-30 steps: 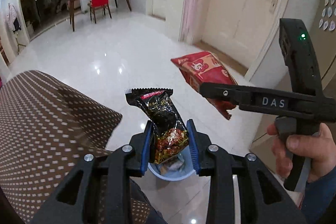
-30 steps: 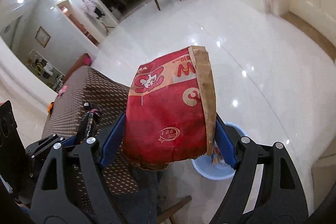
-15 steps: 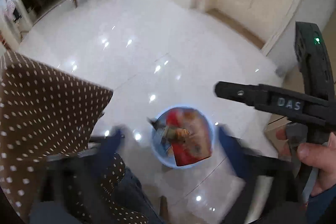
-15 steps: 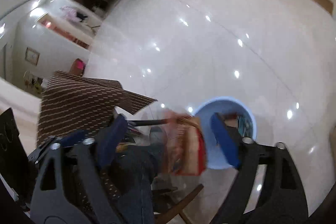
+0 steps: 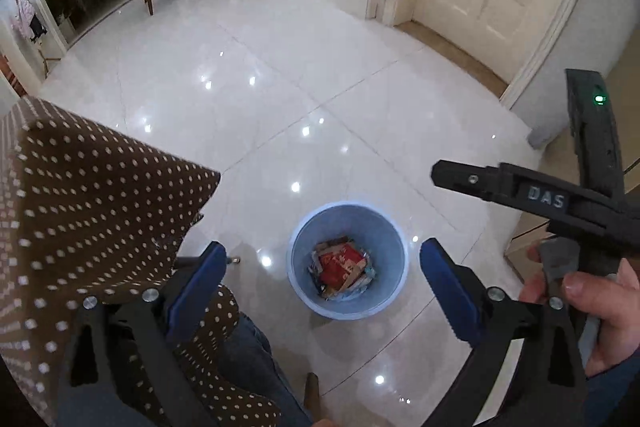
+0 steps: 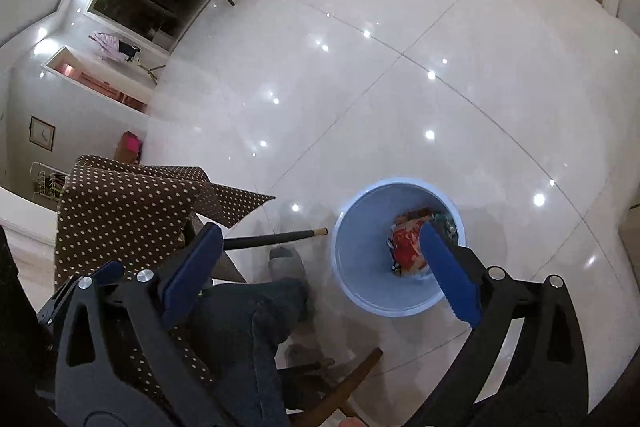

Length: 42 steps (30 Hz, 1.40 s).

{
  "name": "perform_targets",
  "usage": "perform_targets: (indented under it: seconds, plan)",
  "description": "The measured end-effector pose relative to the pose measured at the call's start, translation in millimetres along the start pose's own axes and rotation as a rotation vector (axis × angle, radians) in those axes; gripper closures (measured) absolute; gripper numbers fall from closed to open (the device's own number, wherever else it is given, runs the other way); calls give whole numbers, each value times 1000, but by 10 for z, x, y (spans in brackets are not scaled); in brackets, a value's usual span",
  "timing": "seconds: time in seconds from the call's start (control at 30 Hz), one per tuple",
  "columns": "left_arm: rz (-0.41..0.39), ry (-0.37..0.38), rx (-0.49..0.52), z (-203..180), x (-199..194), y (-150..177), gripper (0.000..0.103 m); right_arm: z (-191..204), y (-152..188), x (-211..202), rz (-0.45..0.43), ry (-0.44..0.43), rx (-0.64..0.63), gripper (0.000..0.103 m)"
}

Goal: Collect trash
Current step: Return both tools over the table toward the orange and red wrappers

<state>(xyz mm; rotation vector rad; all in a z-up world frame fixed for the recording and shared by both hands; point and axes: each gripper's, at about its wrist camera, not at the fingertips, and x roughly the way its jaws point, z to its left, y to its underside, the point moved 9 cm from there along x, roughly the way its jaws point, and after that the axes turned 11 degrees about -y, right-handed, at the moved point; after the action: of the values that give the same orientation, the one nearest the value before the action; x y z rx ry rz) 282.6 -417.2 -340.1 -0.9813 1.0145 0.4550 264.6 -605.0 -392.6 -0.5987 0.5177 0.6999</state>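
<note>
The round pale-blue plastic bin (image 5: 348, 259) stands on the glossy white tile floor (image 5: 304, 75), holding crumpled red snack wrappers (image 5: 340, 267). Directly above it, the left gripper (image 5: 320, 275) gapes empty; the right gripper (image 6: 320, 267), jaws opening and empty, hangs beside it.

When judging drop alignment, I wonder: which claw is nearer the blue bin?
Right, narrowly, it seems: right claw, jaws opening and empty, hangs above the blue bin with one finger overlapping it; left claw hangs above, framing it.
</note>
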Motion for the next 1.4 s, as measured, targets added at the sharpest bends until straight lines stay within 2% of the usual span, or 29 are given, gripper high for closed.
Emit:
perform_targets:
  seconds: [0.17, 0.3, 0.5, 0.67, 0.9, 1.1, 1.2, 1.4]
  plan:
    - [-112, 33, 2, 104, -464, -113, 8, 354, -179, -265, -55, -16, -57, 6]
    - [-209, 30, -14, 306, -875, -205, 8, 747, -311, -456, -91, -30, -126, 6]
    - [-328, -15, -75, 896, -1394, -237, 8, 1512, -372, -615, -129, -67, -258, 6]
    - [-384, -71, -137, 1457, -1632, -154, 8, 2211, -301, -602, -134, -101, -374, 6]
    - [-421, -138, -234, 2251, -1837, 42, 7, 3134, -109, -421, -121, -147, -506, 6]
    - [-446, -241, -331, 3087, -1984, 267, 7, 3968, 139, -48, -80, -174, -637, 6]
    - [-434, -295, -390, 3523, -1948, 362, 7, 4303, 279, 221, -49, -173, -693, 6]
    - [-358, -412, -558, 4661, -1776, 793, 7, 4938, 682, 961, 47, -176, -803, 6]
